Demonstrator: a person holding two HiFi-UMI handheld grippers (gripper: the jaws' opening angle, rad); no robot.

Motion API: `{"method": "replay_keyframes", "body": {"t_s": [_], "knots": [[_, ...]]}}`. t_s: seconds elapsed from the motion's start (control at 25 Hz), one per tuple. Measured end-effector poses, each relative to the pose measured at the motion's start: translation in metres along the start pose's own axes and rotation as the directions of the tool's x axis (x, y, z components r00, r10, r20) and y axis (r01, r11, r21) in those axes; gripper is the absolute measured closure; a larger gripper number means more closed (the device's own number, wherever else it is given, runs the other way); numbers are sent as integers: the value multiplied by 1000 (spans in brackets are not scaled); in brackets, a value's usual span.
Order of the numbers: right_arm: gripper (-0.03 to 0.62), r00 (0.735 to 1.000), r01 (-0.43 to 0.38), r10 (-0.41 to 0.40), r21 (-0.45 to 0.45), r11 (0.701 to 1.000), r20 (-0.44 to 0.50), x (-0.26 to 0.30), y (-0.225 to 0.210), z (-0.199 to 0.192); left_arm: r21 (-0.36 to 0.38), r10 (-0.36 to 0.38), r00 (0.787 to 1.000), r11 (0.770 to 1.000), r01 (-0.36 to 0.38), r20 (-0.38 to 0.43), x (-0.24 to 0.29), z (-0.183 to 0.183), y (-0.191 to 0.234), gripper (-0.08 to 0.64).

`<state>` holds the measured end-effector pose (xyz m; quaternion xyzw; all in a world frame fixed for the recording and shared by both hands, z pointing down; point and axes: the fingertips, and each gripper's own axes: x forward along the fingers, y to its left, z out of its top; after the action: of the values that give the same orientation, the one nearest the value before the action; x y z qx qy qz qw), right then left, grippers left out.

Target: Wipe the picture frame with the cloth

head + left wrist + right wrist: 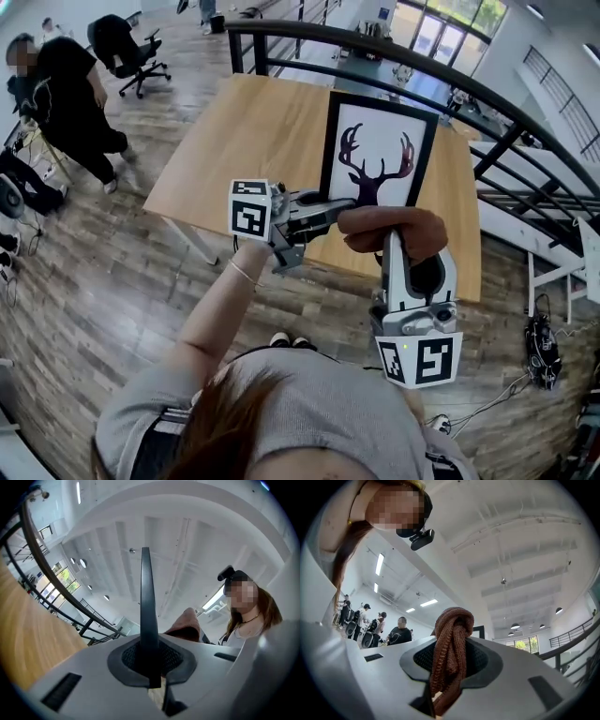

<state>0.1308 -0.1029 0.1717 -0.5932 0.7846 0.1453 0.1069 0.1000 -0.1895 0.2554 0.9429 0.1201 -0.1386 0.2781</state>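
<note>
Cloth [394,232] in right hand-held gripper [449,660]; picture frame [379,150] in left hand-held gripper [147,656].

The 2 grippers point slightly upward: left gripper [323,211] clamped on the picture frame [380,150], right gripper [394,246] clamped on the cloth [405,229].

Your cloth [451,653] is a rust-brown knit, coarse and ribbed, matt all over (the loops show plainly in the right gripper view). Your picture frame [329,141] has a thin black moulding, smooth with a dull sheen, and the deer print [375,112] inside it looks like flat white paper. The left gripper [149,663] and right gripper [449,639] have smooth, matt grey plastic shells with a black, finely meshed inset. The table [253,131] is pale, satin-smooth wood. The floor [103,291] is grained, weathered-looking planks, and the railing [394,45] is dark painted metal.
</note>
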Motion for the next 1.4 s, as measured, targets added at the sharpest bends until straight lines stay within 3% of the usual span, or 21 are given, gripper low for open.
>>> {"method": "replay_keyframes", "body": {"t_s": [0.16,0.32,0.4,0.48,0.56,0.68,0.8,0.92,1.0,1.08,1.4], "knots": [[459,1000,2,-1,-37,999,15,-10,12,1,73,-17,1000,997,18,-13,1,5,-14,532],[459,1000,-2,4,-88,996,24,-3,12,16,99,-12,1000,995,12,-2,2,8,-20,532],[459,999,3,2,-146,989,34,8,7,38,112,1,1000,994,-1,-7,2,8,-21,532],[459,998,27,-12,-265,964,55,24,0,68,132,22,1000,991,-19,-20,2,9,-21,532],[459,994,94,-60,-415,905,95,44,-8,97,144,34,999,989,-30,-29,1,9,-20,532],[459,974,222,-142,-621,752,176,76,-14,129,146,40,999,989,-35,-32,1,9,-19,532],[459,974,214,-190,-777,592,123,105,-11,130,158,52,998,986,-45,-40,2,8,-23,532],[459,978,180,-184,-848,498,99,133,2,115,178,62,997,983,-52,-50,4,8,-26,532],[459,987,132,-149,-864,487,67,143,10,99,175,45,998,984,-36,-49,7,8,-31,532],[459,993,82,-115,-858,507,27,144,17,85,175,37,998,984,-28,-46,10,6,-36,532],[459,998,5,-56,-857,516,-28,131,42,63,218,48,998,975,-39,-37,10,12,-49,532]]}}
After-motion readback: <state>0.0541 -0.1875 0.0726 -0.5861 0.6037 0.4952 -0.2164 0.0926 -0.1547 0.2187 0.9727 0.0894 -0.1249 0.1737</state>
